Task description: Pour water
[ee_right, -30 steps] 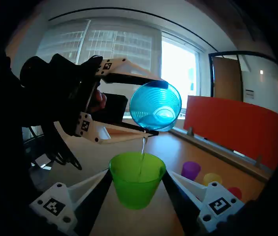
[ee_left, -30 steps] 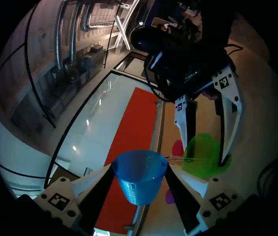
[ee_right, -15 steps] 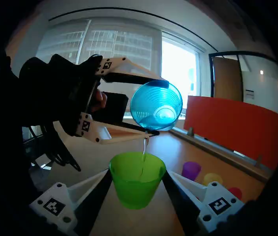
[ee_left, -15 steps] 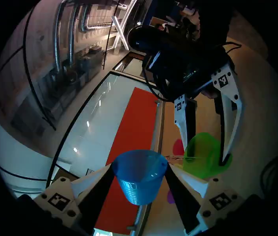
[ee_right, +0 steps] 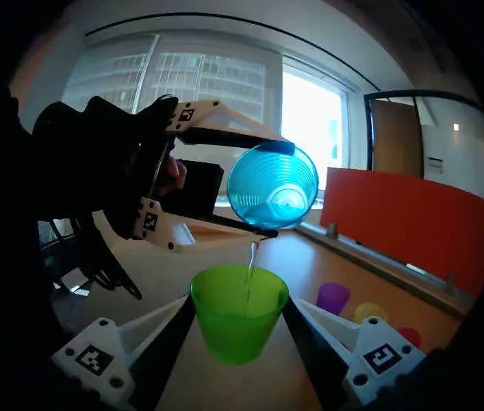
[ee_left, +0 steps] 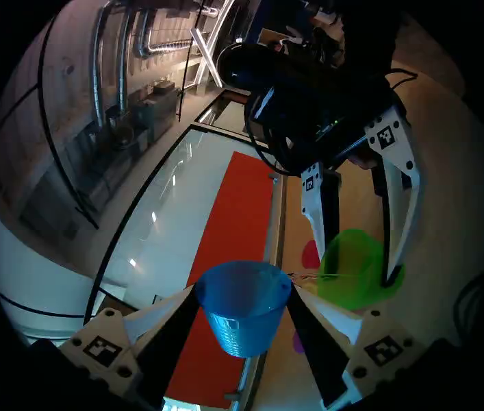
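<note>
While blue cup tips, water stream into green cup faint.

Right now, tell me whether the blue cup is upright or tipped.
Tipped: blue cup lies sideways, thin stream falling into green cup.

Bright window backlight, dim interior, sharp centre, warped fisheye edges
</note>
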The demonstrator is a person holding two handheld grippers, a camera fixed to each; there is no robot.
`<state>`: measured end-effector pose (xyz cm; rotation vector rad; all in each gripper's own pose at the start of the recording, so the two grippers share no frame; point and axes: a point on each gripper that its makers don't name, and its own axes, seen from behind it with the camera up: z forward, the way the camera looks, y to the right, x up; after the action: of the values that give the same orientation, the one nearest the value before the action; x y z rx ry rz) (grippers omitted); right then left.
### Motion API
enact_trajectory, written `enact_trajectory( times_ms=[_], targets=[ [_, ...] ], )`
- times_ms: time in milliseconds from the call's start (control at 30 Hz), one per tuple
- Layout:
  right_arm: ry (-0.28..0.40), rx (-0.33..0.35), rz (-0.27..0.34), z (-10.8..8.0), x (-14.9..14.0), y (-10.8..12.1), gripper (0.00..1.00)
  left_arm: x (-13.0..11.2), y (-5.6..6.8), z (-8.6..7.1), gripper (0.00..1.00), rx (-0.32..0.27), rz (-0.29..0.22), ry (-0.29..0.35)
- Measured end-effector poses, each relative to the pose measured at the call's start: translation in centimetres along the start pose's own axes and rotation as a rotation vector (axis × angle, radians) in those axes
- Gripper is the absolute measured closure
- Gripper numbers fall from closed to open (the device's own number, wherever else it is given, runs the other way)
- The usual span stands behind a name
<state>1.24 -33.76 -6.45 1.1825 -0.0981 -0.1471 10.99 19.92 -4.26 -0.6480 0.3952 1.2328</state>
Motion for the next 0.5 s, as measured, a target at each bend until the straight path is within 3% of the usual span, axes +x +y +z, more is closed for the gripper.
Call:
enact_trajectory(
  times_ms=[500],
  targets=[
    [0.002, -0.004, -0.001, 0.05, 0.13, 0.11, 0.09, 0.20, -0.07, 0.12, 0.13, 0.002, 0.018, 0.001]
  ],
)
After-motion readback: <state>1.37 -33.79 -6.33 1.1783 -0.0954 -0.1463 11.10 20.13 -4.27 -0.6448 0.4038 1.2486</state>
